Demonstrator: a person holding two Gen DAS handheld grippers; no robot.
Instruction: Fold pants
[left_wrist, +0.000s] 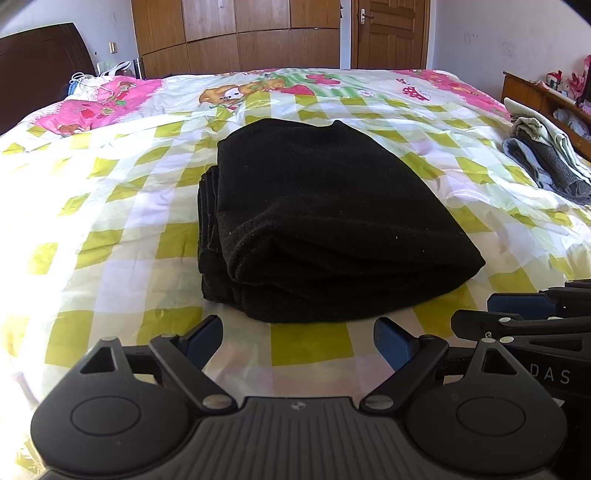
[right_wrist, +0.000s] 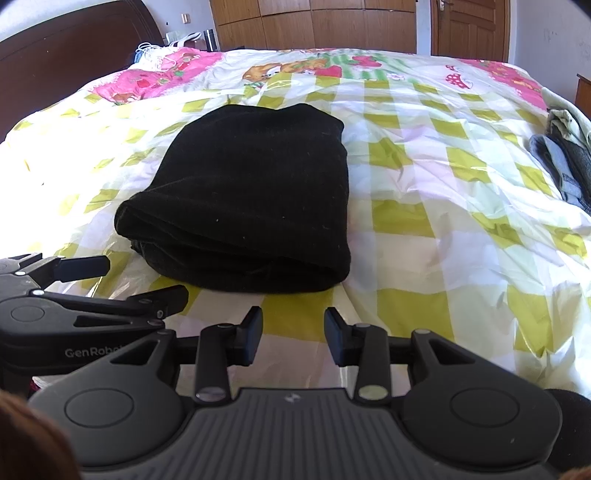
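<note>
The black pants (left_wrist: 325, 221) lie folded into a thick stacked bundle on the checked bed cover (left_wrist: 110, 206); in the right wrist view the pants (right_wrist: 251, 199) sit ahead and slightly left. My left gripper (left_wrist: 297, 338) hovers just short of the bundle's near edge, jaws wide apart and empty. My right gripper (right_wrist: 293, 330) is beside it, jaws partly apart with nothing between them, a little short of the bundle. Each gripper shows in the other's view: the right gripper (left_wrist: 517, 317) at the lower right, the left gripper (right_wrist: 110, 280) at the lower left.
A pile of grey and pale clothes (left_wrist: 546, 162) lies at the bed's right edge. A dark headboard (left_wrist: 37, 70) stands at the left, wooden wardrobes (left_wrist: 236, 33) and a door (left_wrist: 388, 33) behind. A wooden shelf (left_wrist: 535, 92) is at the far right.
</note>
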